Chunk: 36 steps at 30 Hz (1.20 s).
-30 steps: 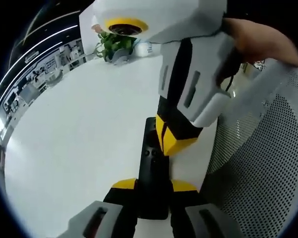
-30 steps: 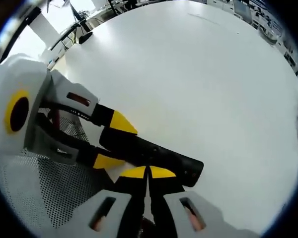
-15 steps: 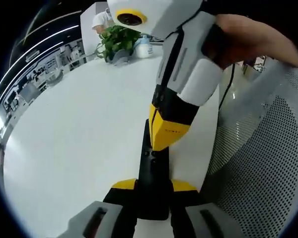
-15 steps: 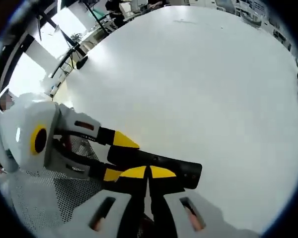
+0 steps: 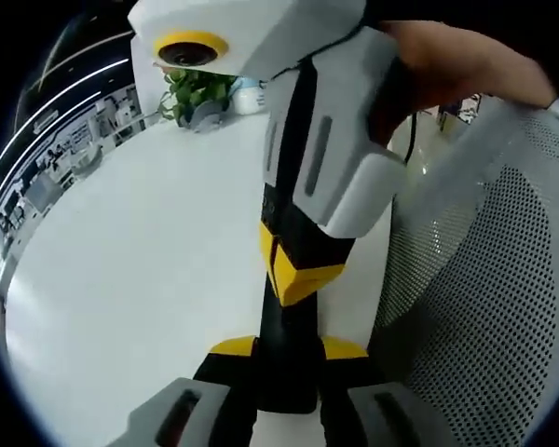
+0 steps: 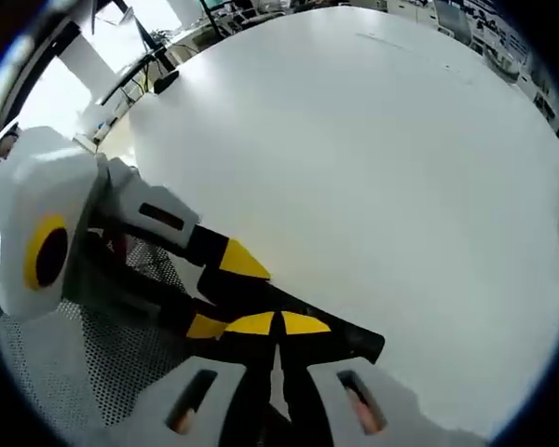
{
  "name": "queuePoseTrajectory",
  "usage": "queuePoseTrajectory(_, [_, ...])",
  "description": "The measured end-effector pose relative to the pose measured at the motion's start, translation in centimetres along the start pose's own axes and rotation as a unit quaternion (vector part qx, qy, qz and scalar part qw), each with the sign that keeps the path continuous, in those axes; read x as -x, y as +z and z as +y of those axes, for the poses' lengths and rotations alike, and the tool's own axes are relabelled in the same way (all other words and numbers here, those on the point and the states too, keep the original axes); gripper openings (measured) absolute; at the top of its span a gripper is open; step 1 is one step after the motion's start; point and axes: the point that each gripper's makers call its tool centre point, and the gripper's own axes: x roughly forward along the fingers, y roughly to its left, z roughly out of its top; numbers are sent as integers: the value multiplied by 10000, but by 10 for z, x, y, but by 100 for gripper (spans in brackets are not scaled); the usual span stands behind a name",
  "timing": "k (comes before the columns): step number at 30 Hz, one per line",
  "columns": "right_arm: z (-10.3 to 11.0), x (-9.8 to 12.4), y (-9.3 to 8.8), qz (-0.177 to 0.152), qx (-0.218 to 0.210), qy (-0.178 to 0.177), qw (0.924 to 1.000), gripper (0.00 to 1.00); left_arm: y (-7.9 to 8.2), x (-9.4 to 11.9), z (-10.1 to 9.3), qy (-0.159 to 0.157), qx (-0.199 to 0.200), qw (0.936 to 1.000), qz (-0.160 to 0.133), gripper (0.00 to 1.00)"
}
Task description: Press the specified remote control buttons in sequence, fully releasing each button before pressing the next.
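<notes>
Two grippers on one remote

I see the left gripper (image 5: 289,349) clamping the black remote control (image 5: 284,368) over the white table (image 5: 130,279), long axis running straight ahead. Right gripper (image 6: 278,324), tips closed, sits on its face.

Wide white table (image 6: 373,168), perforated grey chair (image 5: 484,307), potted plant (image 5: 197,91), perhaps shelving beyond.

Both views look closely down, sharing the remote (image 5: 284,372).
</notes>
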Motion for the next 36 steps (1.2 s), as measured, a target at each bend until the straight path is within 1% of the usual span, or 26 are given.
queuePoseTrajectory(4, [1, -1, -3, 107, 138, -62, 9998, 0, 0, -1, 0, -2, 2, 10000, 0, 24])
queuePoseTrajectory(7, [1, -1, -2, 102, 236, -124, 9996, 0, 0, -1, 1, -9, 6, 10000, -1, 24])
queuePoseTrajectory(13, [0, -1, -1, 124, 110, -110, 9998, 0, 1, 0, 0, -20, 17, 10000, -14, 24])
queuePoseTrajectory(16, [0, -3, 0, 137, 23, -172, 9998, 0, 1, 0, 0, -25, 22, 10000, -15, 24])
queuePoseTrajectory(20, [1, -5, 2, 210, 34, -239, 9995, 0, 1, 0, 0, -22, 22, 10000, -13, 24])
queuePoseTrajectory(23, [0, -3, 1, 187, -90, -141, 9997, 0, 1, 1, -1, -12, 23, 10000, -22, 24])
queuePoseTrajectory(26, [1, -2, 0, 2, -123, 0, 9999, 0, 1, 1, -1, -5, 27, 10000, -25, 24])
queuePoseTrajectory(28, [1, -2, 0, -19, -190, 32, 9998, 0, 1, 1, -1, -5, 33, 10000, -33, 24])
queuePoseTrajectory(29, [1, -2, 1, 24, -304, 55, 9995, 0, 1, 1, -1, -4, 37, 10000, -32, 24])
queuePoseTrajectory(36, [2, -2, 2, 57, -130, 23, 9999, 0, 0, 1, -1, -15, 70, 10000, -35, 24])
